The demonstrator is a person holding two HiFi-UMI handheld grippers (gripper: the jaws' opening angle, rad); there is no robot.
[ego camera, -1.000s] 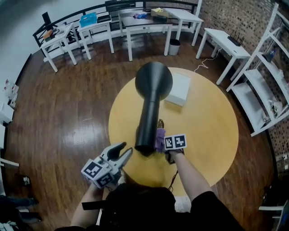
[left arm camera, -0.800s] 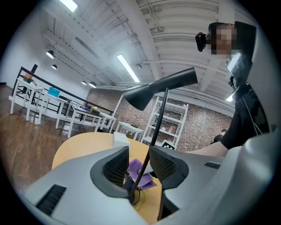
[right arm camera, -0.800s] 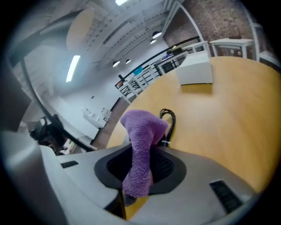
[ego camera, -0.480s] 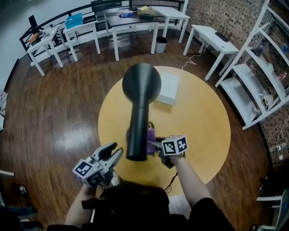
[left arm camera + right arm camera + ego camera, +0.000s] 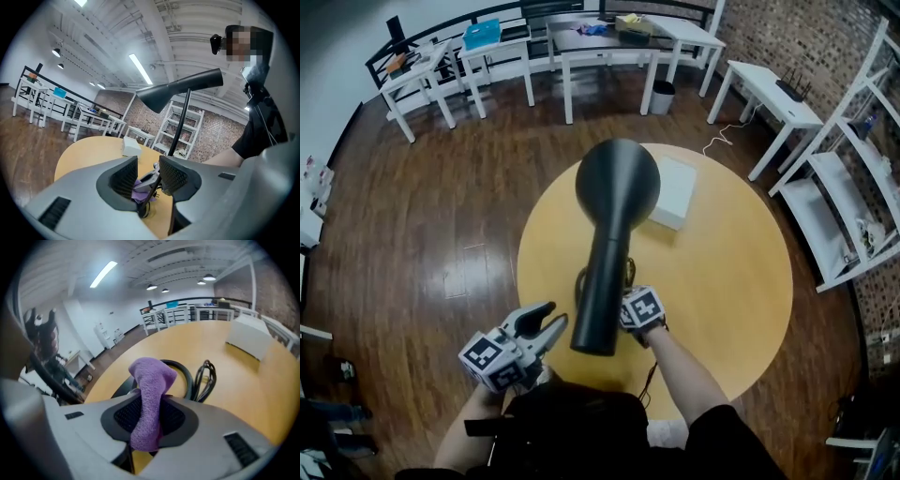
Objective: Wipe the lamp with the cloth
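Note:
The black lamp (image 5: pixel 615 187) stands on the round yellow table (image 5: pixel 722 281); its long shade reaches toward me and hides its base in the head view. My right gripper (image 5: pixel 632 309) sits just right of the shade's near end, over the table, shut on a purple cloth (image 5: pixel 149 399) that sticks up past the jaws. Beyond the cloth lies the lamp's black base ring (image 5: pixel 186 372). My left gripper (image 5: pixel 551 319) hangs open and empty off the table's near left edge, pointing level at the lamp stem (image 5: pixel 180 126) and shade (image 5: pixel 180 86).
A white box (image 5: pixel 673 192) lies on the table behind the lamp, also seen as the white box (image 5: pixel 251 341). A coiled black cable (image 5: pixel 206 375) rests beside the base. White desks (image 5: pixel 497 56) and shelves (image 5: pixel 844 197) line the room's edges.
My right gripper has rolled and shifted left toward the lamp; the purple cloth, visible beside the shade before, is now hidden behind it in the head view. The left gripper has stayed put.

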